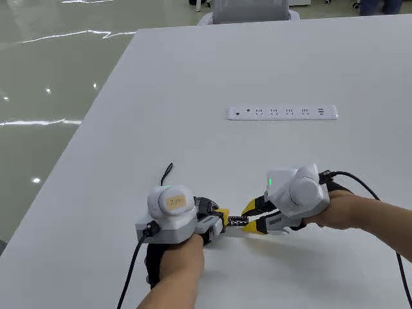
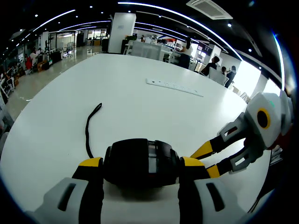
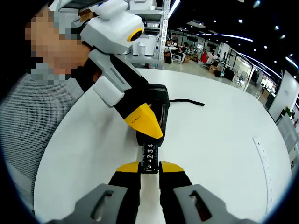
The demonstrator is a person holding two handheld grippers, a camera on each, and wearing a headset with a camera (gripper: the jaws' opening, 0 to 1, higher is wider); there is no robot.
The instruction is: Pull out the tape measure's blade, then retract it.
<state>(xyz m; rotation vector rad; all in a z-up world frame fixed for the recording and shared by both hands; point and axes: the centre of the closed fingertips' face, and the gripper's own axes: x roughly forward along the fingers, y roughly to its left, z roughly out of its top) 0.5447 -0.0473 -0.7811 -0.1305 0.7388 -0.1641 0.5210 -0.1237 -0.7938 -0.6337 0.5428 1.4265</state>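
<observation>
A black tape measure [image 2: 140, 161] sits on the white table [image 1: 257, 71], and my left gripper [image 2: 140, 164] is shut on its case from both sides. Its wrist strap [image 2: 91, 126] trails away across the table. A short length of black blade [image 3: 150, 156] with white numbers sticks out of the case [image 3: 154, 112]. My right gripper [image 3: 150, 167] is shut on the blade's end. In the head view the left gripper [image 1: 215, 222] and right gripper [image 1: 251, 217] face each other closely, with the blade [image 1: 237, 221] between them.
A white power strip [image 1: 282, 112] lies on the table beyond the grippers. The table's left edge [image 1: 96, 103] drops to a shiny floor. A grey chair [image 1: 250, 10] stands at the far side. Cables run from both grippers toward the person.
</observation>
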